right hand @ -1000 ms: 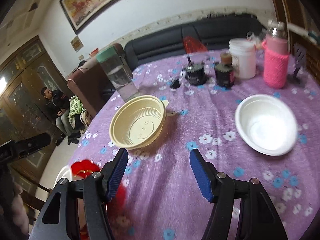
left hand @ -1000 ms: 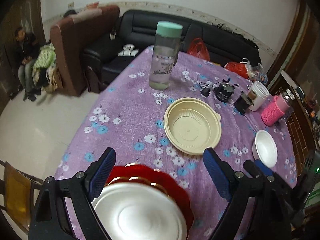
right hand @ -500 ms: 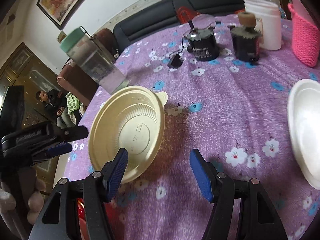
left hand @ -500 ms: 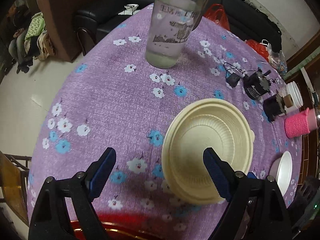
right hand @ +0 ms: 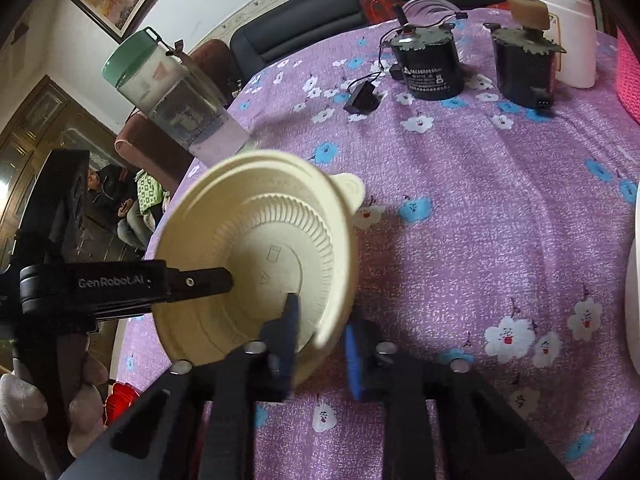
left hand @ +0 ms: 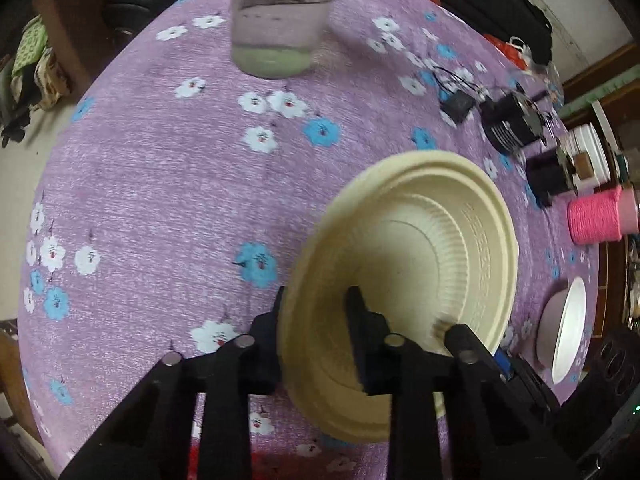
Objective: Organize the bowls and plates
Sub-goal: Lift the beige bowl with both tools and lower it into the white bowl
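Purple flowered tablecloth (left hand: 160,200) is carrying a cream ribbed plastic bowl (left hand: 420,256), tilted near its middle, with both claws closing on opposite sides of the rim. The left gripper (left hand: 316,312) is straddling the bowl's near wall, one finger inside and one outside, jaws narrow. The right gripper (right hand: 320,328) is pinching the rim likewise. A small white bowl (left hand: 568,332) is sitting well apart at the table's edge.
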Demonstrator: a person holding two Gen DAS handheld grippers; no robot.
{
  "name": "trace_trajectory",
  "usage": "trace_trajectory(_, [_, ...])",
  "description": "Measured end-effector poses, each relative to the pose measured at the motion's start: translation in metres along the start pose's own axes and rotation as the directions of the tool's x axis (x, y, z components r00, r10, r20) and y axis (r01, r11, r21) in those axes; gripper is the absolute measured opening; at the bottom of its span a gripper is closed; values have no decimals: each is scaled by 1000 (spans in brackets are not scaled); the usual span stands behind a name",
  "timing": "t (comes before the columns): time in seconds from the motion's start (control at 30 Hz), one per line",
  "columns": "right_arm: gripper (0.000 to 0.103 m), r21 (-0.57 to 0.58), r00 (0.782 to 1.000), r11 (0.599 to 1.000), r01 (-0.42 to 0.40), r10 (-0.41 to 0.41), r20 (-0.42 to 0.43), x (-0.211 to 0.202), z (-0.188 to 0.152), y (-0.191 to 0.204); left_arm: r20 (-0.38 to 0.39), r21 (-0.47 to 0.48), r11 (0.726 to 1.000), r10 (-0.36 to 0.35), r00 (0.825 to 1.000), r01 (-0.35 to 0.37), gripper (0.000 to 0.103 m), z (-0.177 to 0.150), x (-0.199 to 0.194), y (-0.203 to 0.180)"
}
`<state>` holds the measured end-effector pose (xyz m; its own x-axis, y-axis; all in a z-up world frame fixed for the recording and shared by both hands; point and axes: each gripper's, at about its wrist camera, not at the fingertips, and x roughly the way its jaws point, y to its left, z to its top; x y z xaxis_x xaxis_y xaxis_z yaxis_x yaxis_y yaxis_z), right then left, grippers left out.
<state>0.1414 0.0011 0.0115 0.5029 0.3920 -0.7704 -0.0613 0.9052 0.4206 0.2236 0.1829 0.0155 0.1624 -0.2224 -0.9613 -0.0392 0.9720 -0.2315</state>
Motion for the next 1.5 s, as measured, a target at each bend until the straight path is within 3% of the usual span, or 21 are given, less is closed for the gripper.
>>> trace_trajectory(0.23, [21, -3, 1000, 1000, -7, 8, 30, -21, -3, 3, 38, 13, 999, -37, 999, 36, 25, -9, -23, -6])
trace_trajectory(0.43, [21, -50, 996, 998, -32, 36, 79, -65, -14, 25, 102, 20, 998, -59, 993, 58, 25, -36, -64, -8])
trace_trajectory(0.67, [21, -148, 989, 986, -78, 95, 109, -113, -48, 65, 212, 21, 998, -63, 975, 60, 25, -99, -124, 7])
trace_trajectory(0.93, [21, -255, 983, 956, -143, 168, 79, -134, -97, 111, 329, -22, 999, -16, 944, 24, 25, -177, -166, 43])
trace_trajectory(1.2, [21, -344, 985, 928, -142, 167, 43, -129, -139, 141, 372, -105, 994, 23, 928, 18, 25, -228, -166, 78])
trace_trajectory(1.5, [21, -331, 991, 935, -125, 132, -3, -103, -155, 139, 338, -147, 989, 42, 940, 9, 25, -242, -136, 96])
